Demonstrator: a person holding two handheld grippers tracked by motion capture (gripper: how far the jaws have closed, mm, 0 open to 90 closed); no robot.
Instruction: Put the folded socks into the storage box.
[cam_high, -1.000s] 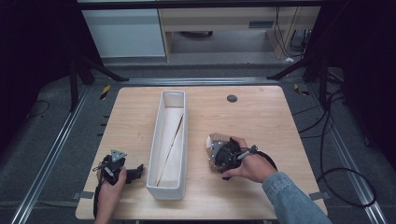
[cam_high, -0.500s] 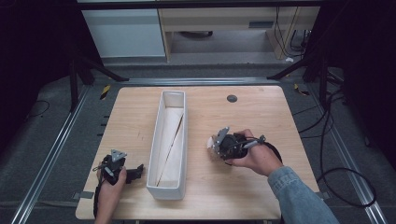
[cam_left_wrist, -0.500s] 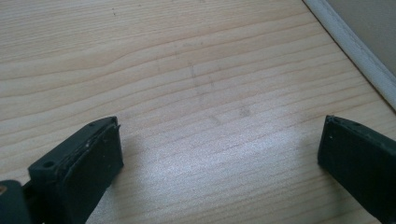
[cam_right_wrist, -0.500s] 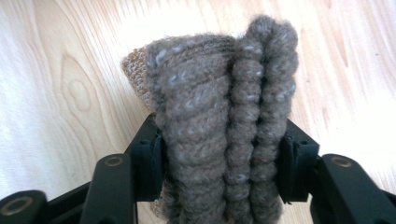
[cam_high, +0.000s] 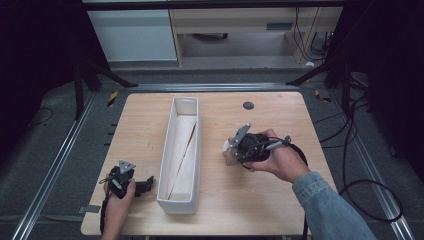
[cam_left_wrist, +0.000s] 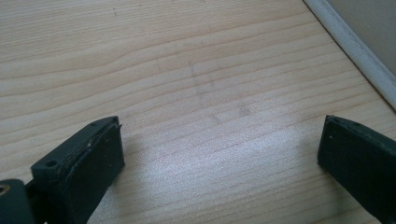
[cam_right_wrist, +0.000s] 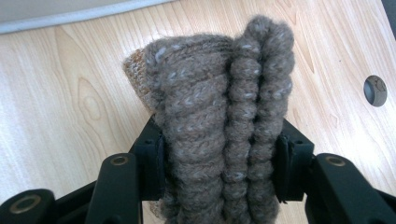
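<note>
My right gripper (cam_high: 234, 150) is shut on a rolled brown knitted woollen piece (cam_high: 229, 154), held a little above the wooden table (cam_high: 280, 120), right of centre. In the right gripper view its pads (cam_right_wrist: 152, 161) press both sides of the ribbed wool (cam_right_wrist: 219, 107), which rises between them; the jaws have just been closing on it. A long white tray (cam_high: 165, 150) runs front to back left of centre. My left gripper (cam_high: 146, 185) rests near the front left corner, pointing at the tray. In its own view the left gripper (cam_left_wrist: 219, 158) stands open over bare wood.
A small black round grommet (cam_high: 248, 105) is set in the table at the back, also seen past the wool (cam_right_wrist: 375, 90). The white tray wall (cam_left_wrist: 355, 46) lies just ahead of the left jaws. Cables trail on the floor at the right (cam_high: 365, 200).
The right jaws closed on the woollen piece and the right hand lifted it off the table. The left hand and the tray stayed put.
</note>
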